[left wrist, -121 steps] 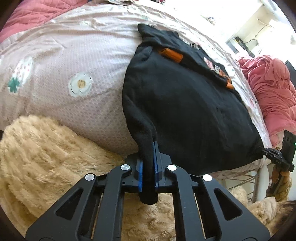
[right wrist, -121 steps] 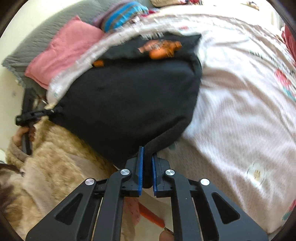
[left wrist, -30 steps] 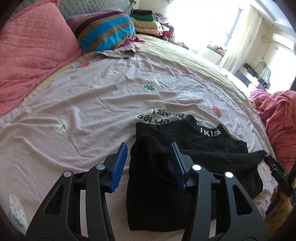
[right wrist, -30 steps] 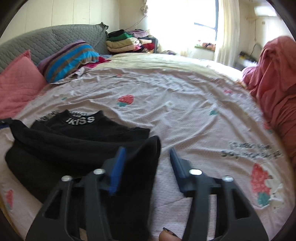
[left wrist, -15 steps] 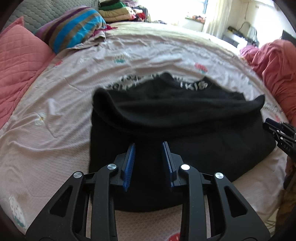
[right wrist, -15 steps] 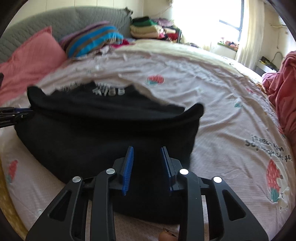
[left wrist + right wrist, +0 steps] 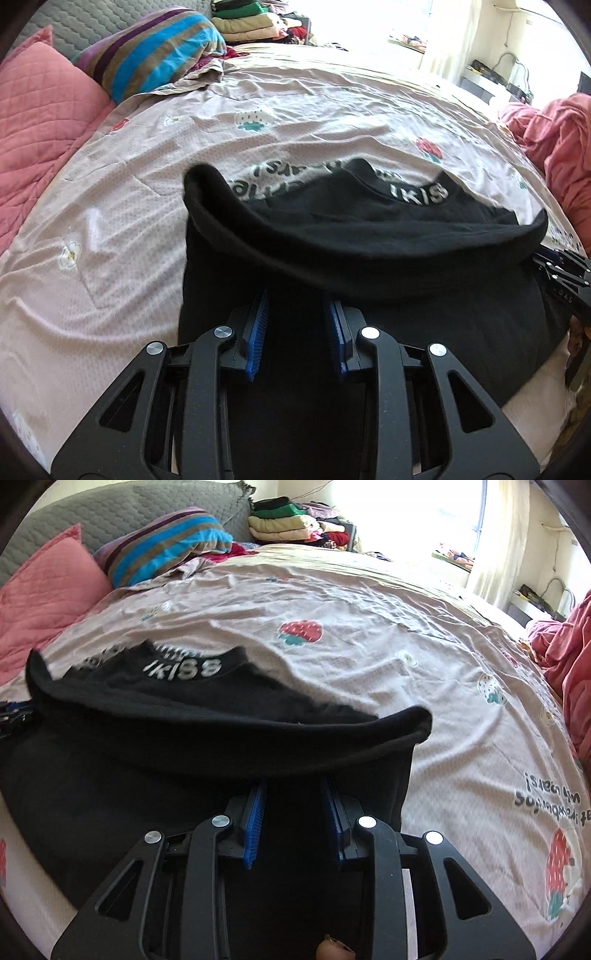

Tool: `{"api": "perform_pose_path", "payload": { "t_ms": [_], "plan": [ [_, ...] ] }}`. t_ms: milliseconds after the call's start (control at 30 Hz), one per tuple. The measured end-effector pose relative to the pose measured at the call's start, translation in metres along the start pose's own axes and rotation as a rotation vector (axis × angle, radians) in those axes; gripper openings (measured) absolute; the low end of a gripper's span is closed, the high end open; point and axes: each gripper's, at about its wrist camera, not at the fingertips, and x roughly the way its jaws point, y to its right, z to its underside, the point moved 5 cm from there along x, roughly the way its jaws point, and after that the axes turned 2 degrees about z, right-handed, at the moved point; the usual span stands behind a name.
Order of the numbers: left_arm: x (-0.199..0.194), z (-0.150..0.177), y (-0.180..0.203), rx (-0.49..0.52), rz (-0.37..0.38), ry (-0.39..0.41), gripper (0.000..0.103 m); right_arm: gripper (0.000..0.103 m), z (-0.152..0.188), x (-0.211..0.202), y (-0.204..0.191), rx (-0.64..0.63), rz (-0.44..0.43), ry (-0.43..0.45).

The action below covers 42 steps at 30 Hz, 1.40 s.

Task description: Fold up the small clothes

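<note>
- Black sweater lies on the bed — partly folded.
- Left claw — parted over the fabric, gripping nothing.
- Right claw likewise released above the sweater.

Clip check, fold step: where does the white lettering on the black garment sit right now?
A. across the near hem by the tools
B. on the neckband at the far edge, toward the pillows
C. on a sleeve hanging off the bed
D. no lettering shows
B: the white lettering runs along the neckband of the black garment, on its far edge toward the pink pillow.
</note>
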Motion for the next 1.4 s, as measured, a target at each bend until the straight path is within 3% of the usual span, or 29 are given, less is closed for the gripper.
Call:
{"api": "perform_pose_path", "payload": {
  "t_ms": [267,367,433,567,700,733,767,800,833,900,933,1167,1400],
  "plan": [
    [0.004,-0.023,-0.044,-0.134,-0.029,0.036,0.025,0.028,-0.023,0.009,0.033,0.106,0.062,0.033],
    [0.001,-0.025,-0.061,-0.18,-0.044,0.049,0.039,0.029,-0.022,0.009,0.05,0.151,0.087,0.033],
    [0.002,-0.025,-0.068,-0.209,-0.014,0.043,0.042,0.029,-0.02,0.009,0.059,0.171,0.1,0.026],
    [0.007,-0.022,-0.07,-0.237,0.042,0.024,0.051,0.045,-0.012,0.018,0.073,0.238,0.043,-0.03],
    [0.015,-0.02,-0.064,-0.246,0.088,0.007,0.05,0.044,-0.008,0.025,0.073,0.271,-0.026,-0.063],
    [0.017,-0.019,-0.061,-0.246,0.102,0.005,0.045,0.039,-0.008,0.024,0.073,0.282,-0.045,-0.064],
    [0.018,-0.019,-0.059,-0.243,0.111,0.004,0.039,0.028,-0.008,0.024,0.072,0.288,-0.065,-0.064],
    [0.019,-0.019,-0.057,-0.237,0.112,0.002,0.026,0.022,-0.008,0.023,0.07,0.293,-0.089,-0.064],
    [0.019,-0.019,-0.055,-0.225,0.096,0.004,0.023,0.011,-0.008,0.021,0.069,0.289,-0.089,-0.061],
    [0.016,-0.019,-0.055,-0.212,0.084,0.014,0.007,0.008,-0.009,0.016,0.066,0.267,-0.071,-0.047],
    [0.012,-0.02,-0.055,-0.212,0.091,0.027,0.004,0.007,-0.01,0.013,0.065,0.255,-0.06,-0.034],
    [-0.03,-0.04,-0.048,-0.157,0.082,0.152,0.004,0.007,-0.029,-0.02,0.069,0.259,-0.043,0.079],
    [-0.012,-0.041,-0.059,-0.188,0.055,0.137,0.004,0.007,-0.036,-0.013,0.077,0.288,-0.018,0.096]
  ]
}}
